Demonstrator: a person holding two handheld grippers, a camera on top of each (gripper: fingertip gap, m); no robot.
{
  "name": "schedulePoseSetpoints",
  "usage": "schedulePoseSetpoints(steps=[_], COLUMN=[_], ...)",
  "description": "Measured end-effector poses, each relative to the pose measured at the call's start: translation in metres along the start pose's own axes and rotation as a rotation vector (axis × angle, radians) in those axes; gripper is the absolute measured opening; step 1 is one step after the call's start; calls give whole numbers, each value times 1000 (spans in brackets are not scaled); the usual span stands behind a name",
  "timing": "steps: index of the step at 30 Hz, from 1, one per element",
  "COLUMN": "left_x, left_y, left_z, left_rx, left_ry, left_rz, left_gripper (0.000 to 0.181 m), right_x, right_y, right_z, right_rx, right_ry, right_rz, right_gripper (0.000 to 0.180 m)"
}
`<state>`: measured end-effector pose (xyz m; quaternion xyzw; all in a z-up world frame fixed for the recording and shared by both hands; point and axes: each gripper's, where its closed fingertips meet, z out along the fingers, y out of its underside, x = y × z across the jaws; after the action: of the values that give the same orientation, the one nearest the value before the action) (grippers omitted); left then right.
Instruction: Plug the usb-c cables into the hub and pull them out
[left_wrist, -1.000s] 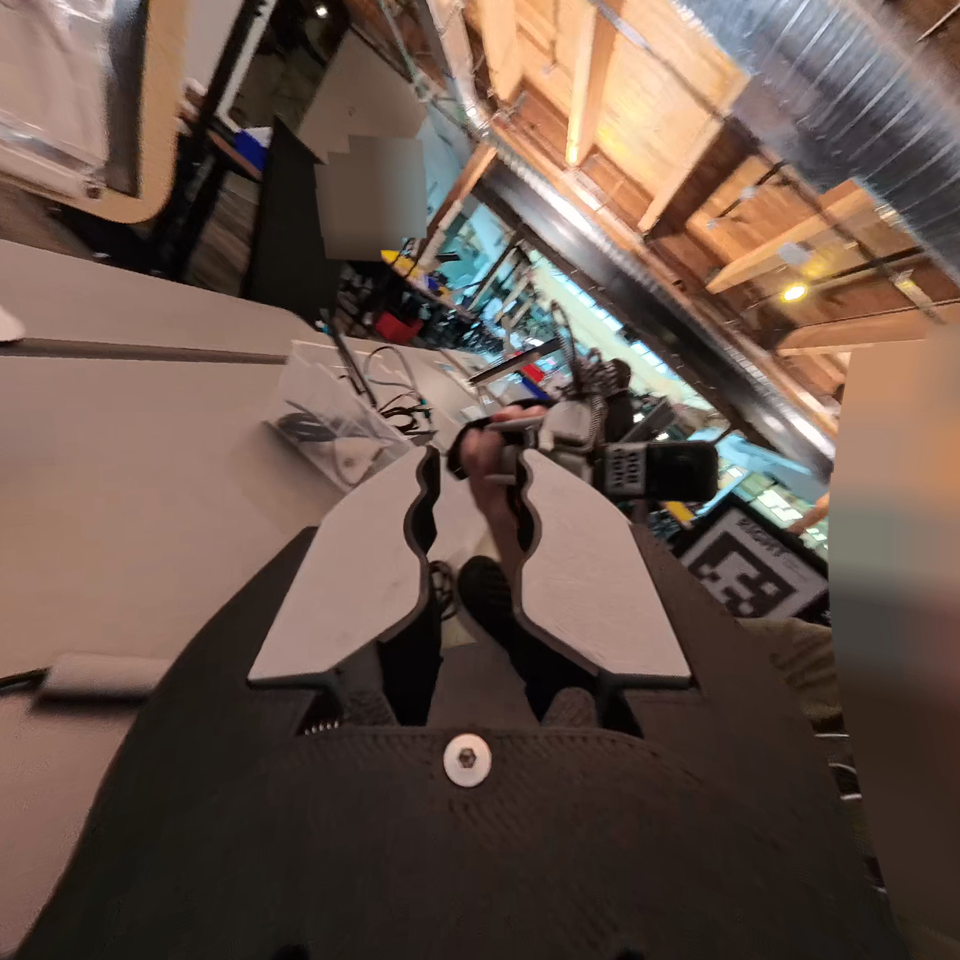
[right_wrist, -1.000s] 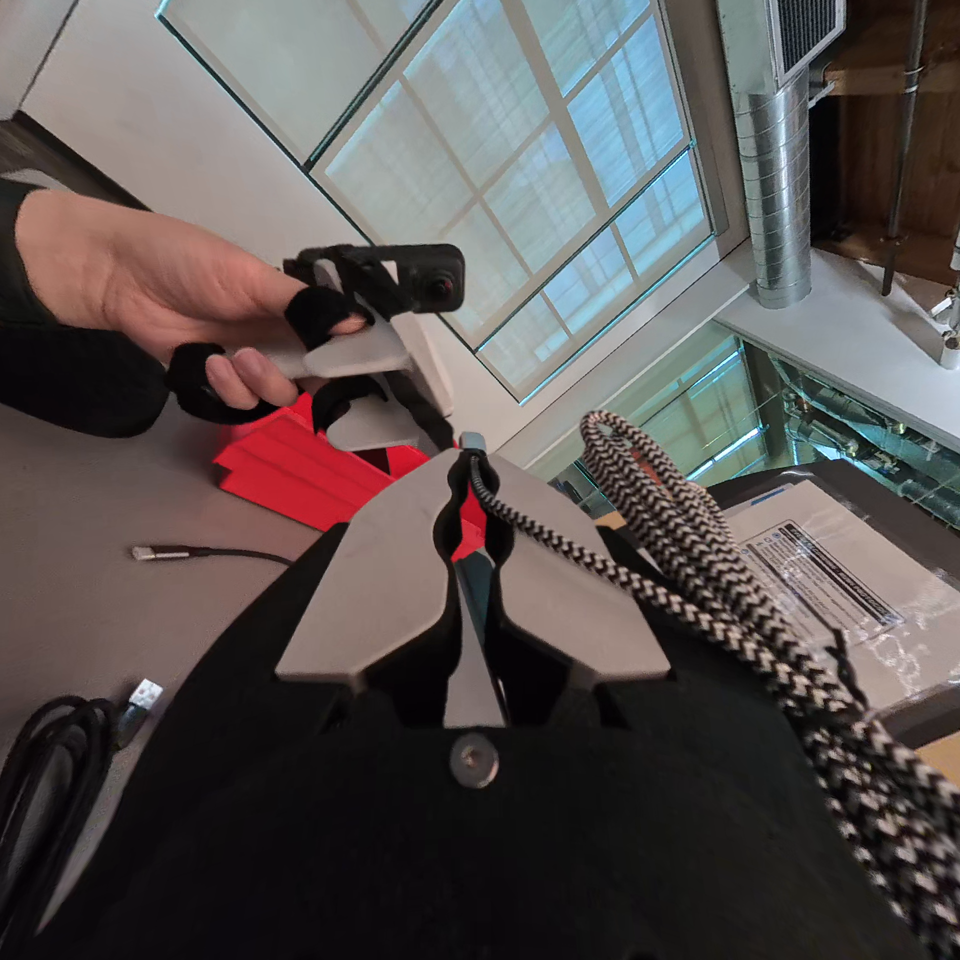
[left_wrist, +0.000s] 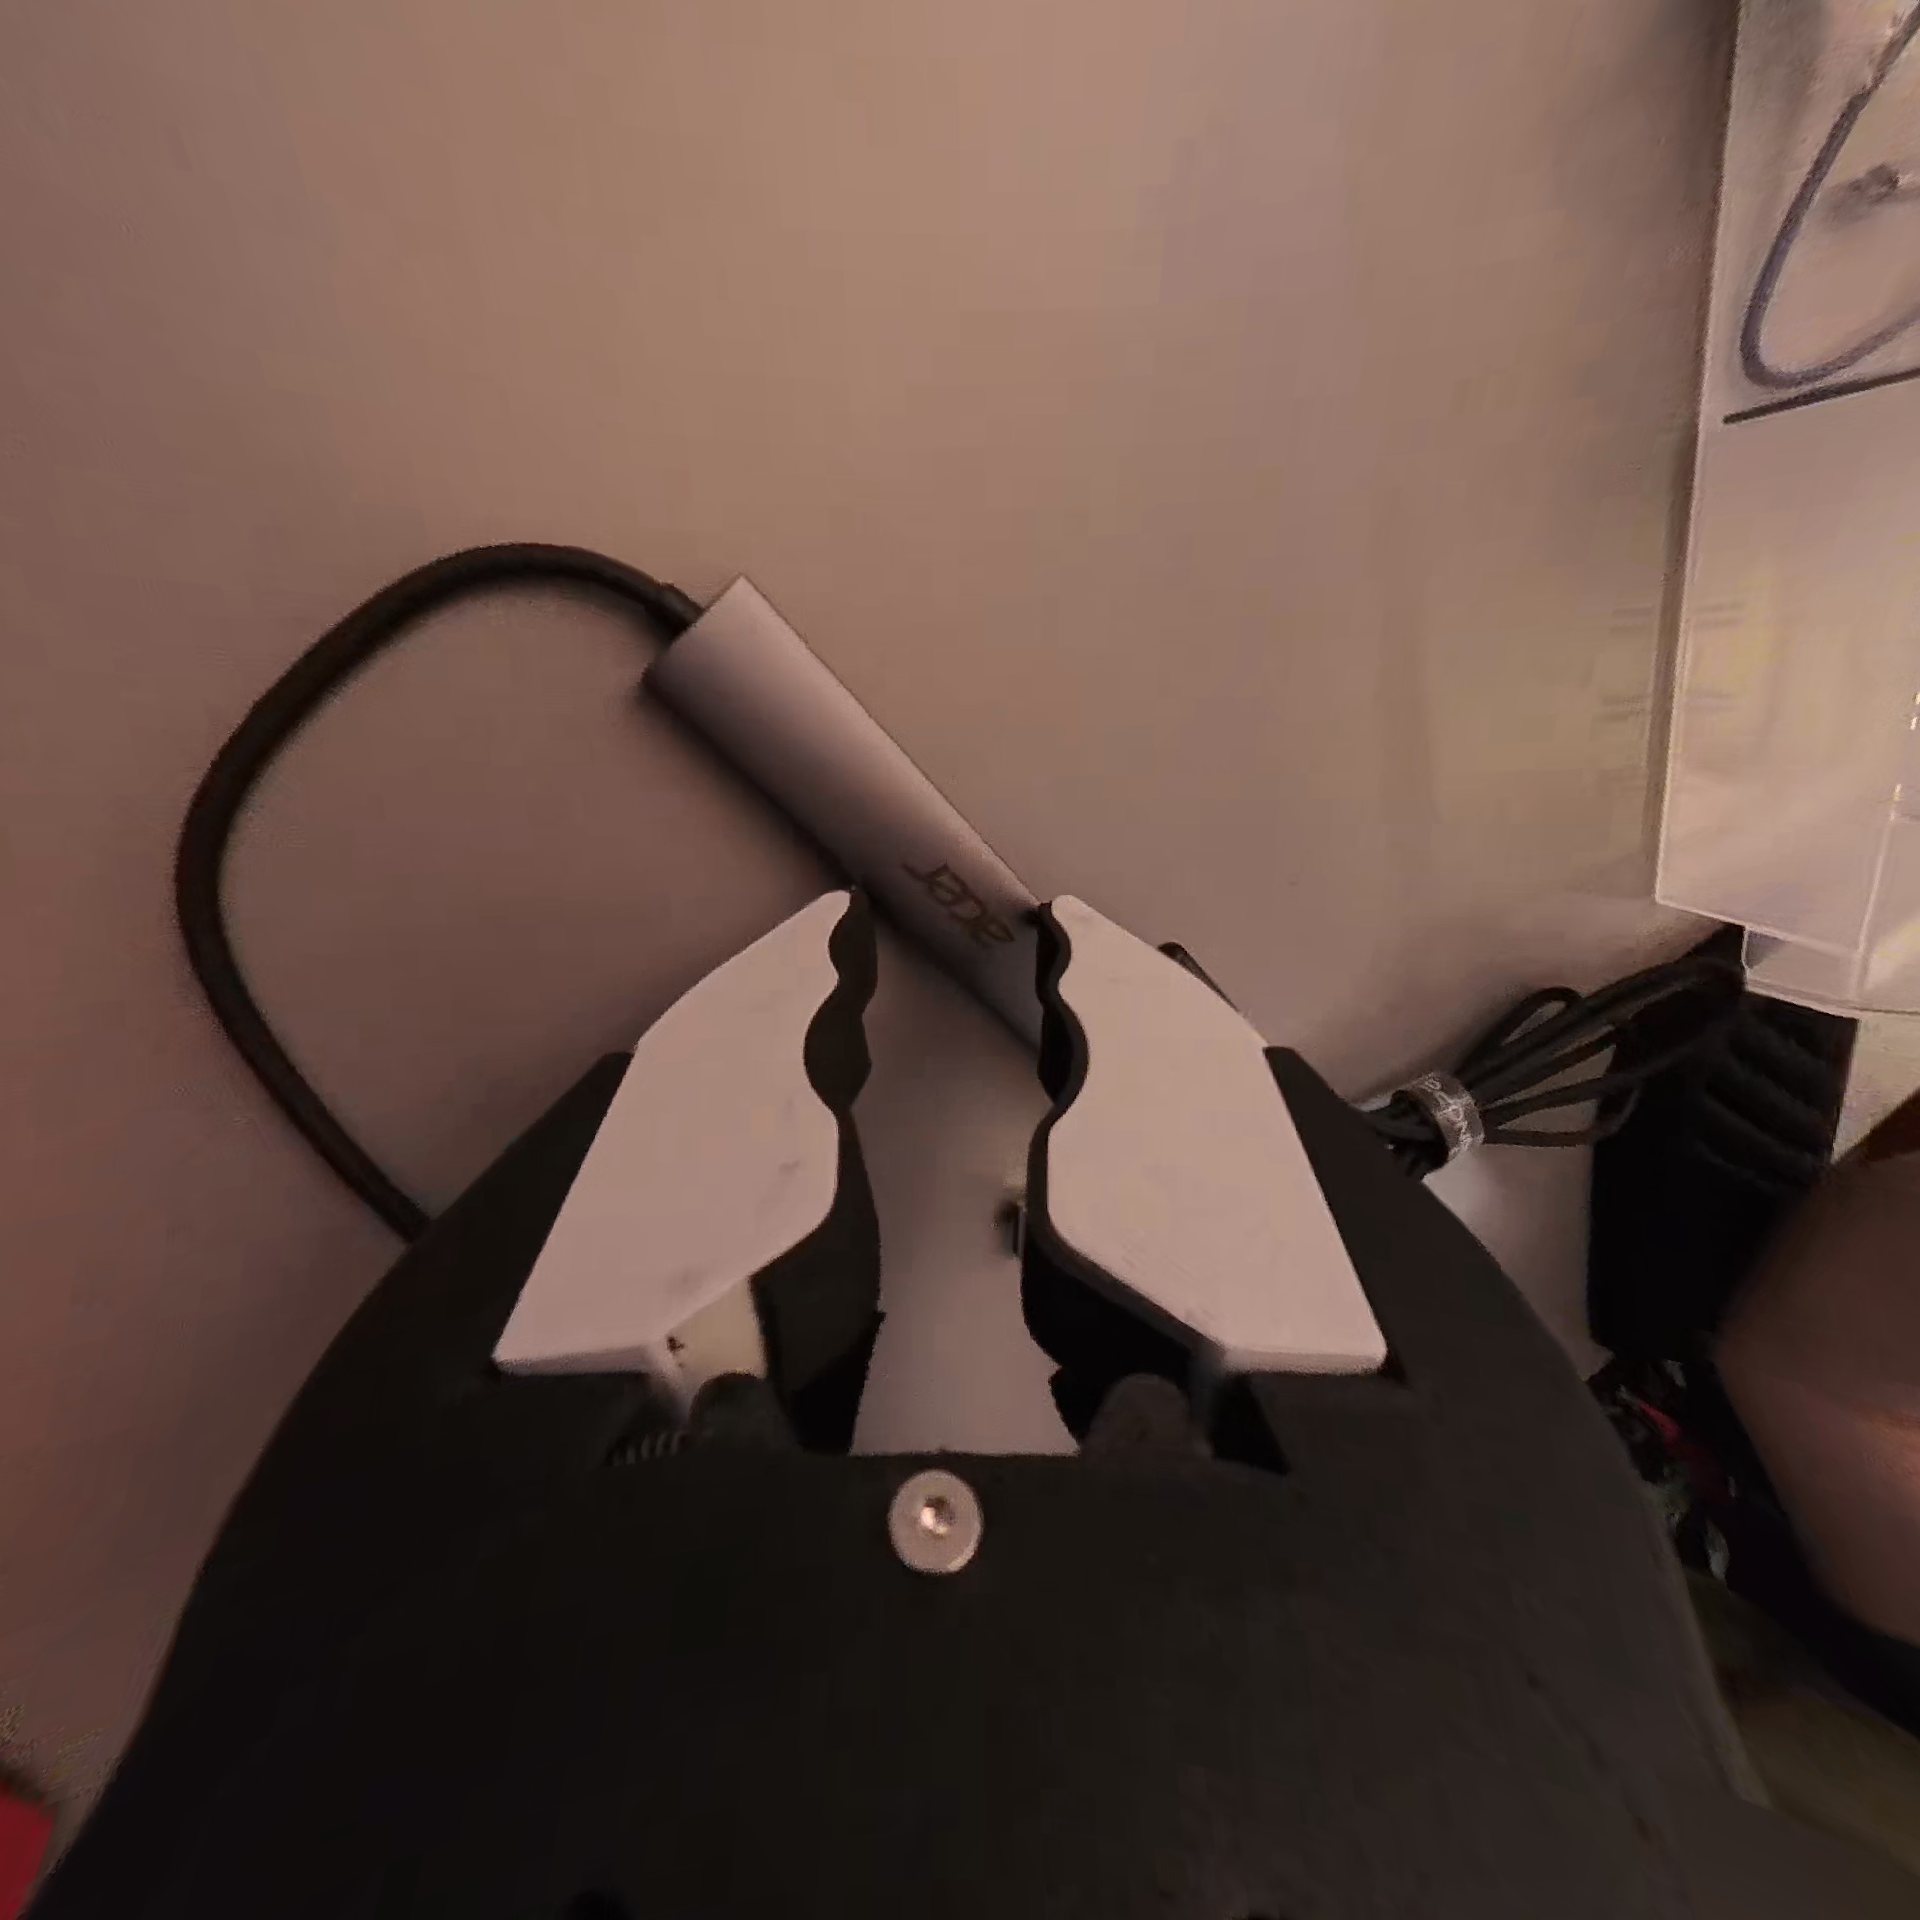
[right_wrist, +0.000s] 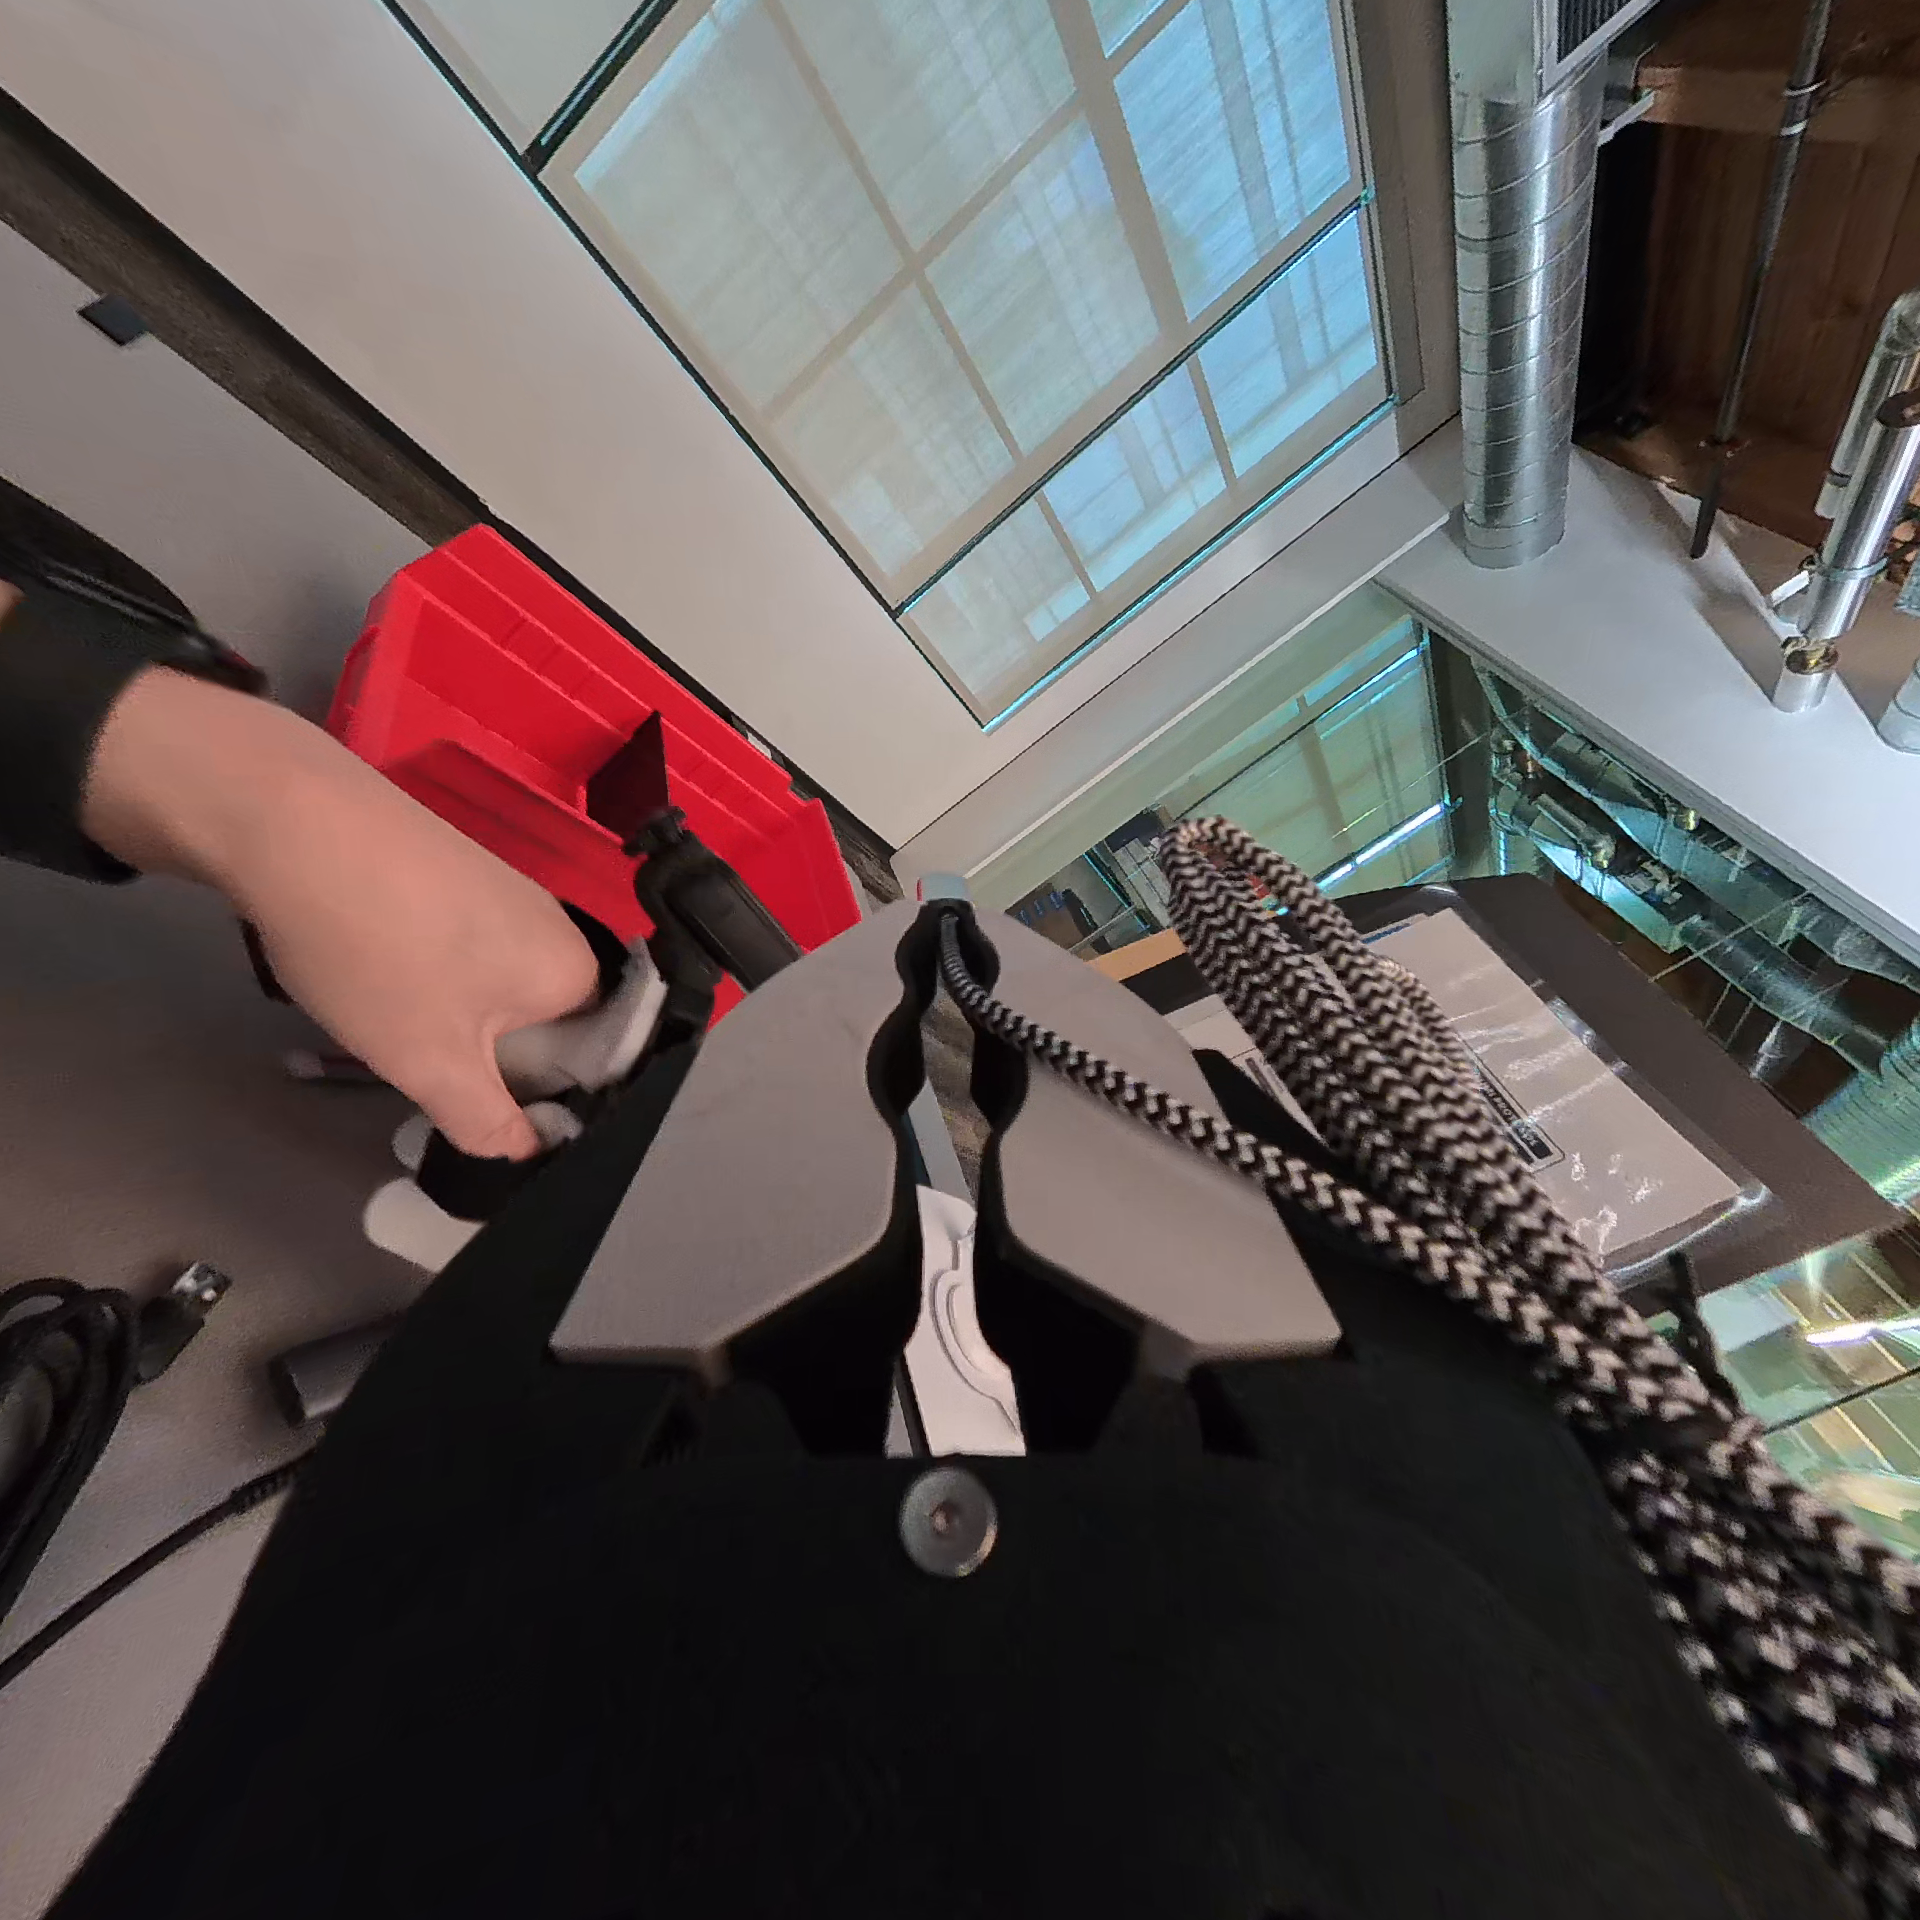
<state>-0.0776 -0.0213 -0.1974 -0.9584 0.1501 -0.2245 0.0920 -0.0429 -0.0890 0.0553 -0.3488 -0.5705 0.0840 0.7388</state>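
The grey hub (left_wrist: 800, 769) lies slantwise on the table, with its black cable (left_wrist: 239, 831) looping to the left. My left gripper (left_wrist: 948, 912) points down at it, open, with its fingertips on either side of the hub's near end. My right gripper (right_wrist: 940, 920) is shut on the plug of a black-and-white braided usb-c cable (right_wrist: 1351, 1049). The grey plug tip (right_wrist: 943, 885) pokes out past the fingertips, and the cable coils over the gripper's right side. In the right wrist view the hub's end (right_wrist: 301, 1382) shows at lower left, below the hand (right_wrist: 364, 935) holding the left gripper.
A clear plastic box (left_wrist: 1818, 623) sits at the right of the table, with a tied bundle of black cables (left_wrist: 1558, 1081) just below it. A red bin (right_wrist: 582, 727) stands behind the hand. A coiled black cable (right_wrist: 52, 1382) with a plug lies at far left. The tips of one gripper are about 25 centimeters away from the tips of the other.
My left gripper has swung down from pointing across the room to the table and now straddles the hub, jaws wider. My right gripper still holds the braided cable's plug.
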Motion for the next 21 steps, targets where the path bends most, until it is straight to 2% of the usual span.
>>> schedulePoseSetpoints(steps=[6, 9, 10, 11, 12, 14, 15, 17, 19, 21], left_x=[8, 3, -4, -11, -5, 30, 38, 35, 28, 28], left_y=[-16, -31, -41, -48, -50, -45, -45, -43, -41, -41], left_z=[9, 10, 8, 5, 6, 10, 10, 10, 11, 12], left_rx=[-181, -205, -180, -152, -136, -116, -104, -56, -14, 13], left_ry=[-26, -90, -154, -215, -181, 86, 165, 160, 84, 7], left_rz=[226, 372, 388, 378, 332, 165, 86, 30, 48, 86], left_gripper=[25, 22, 9, 0, 3, 32, 41, 35, 20, 19], right_x=[20, 30, 31, 33, 35, 37, 38, 40, 42, 44], right_y=[-5, -5, -4, -2, 0, 2, 3, 3, 3, 2], right_z=[-15, -22, -23, -24, -25, -27, -28, -29, -31, -32], right_rx=[34, 47, 43, 37, 32, 25, 24, 23, 25, 34], right_ry=[50, 76, 79, 85, 90, 95, 98, 105, 110, 115], right_rz=[38, 58, 60, 58, 54, 53, 53, 52, 53, 56], right_gripper=[4, 3, 3, 3, 3, 3, 3, 4, 4, 4])
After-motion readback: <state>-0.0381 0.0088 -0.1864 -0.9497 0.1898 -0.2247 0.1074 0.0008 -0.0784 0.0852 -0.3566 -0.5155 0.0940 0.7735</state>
